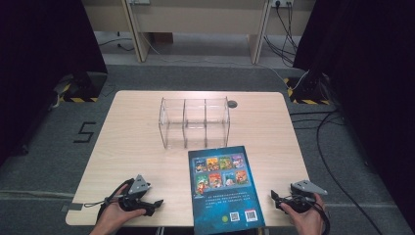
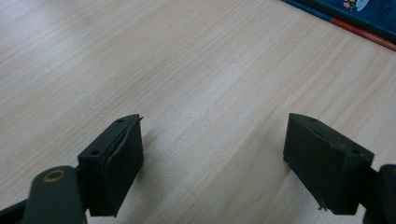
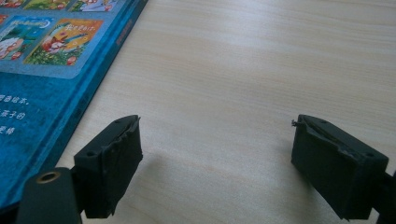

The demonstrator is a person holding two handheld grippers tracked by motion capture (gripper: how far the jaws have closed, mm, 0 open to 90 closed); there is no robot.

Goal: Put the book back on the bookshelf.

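Blue book (image 1: pixel 224 188) is lying flat at table (image 1: pixel 137 147) front edge, 6 o'clock, overhanging slightly. Left gripper (image 1: pixel 157 203) is resting at 8 o'clock w/ jaws wide, nothing btwn; right gripper (image 1: pixel 275 197) at 4 o'clock, likewise wide. Clear organizer (image 1: pixel 194 122) is standing at center.

A book (image 1: pixel 223 188) lies on the worktop (image 1: pixel 132 142) at its near edge; a three-compartment box (image 1: pixel 194 122) stands just behind it; left gripper (image 1: pixel 155 204) left of the book, right gripper (image 1: pixel 275 198) right.
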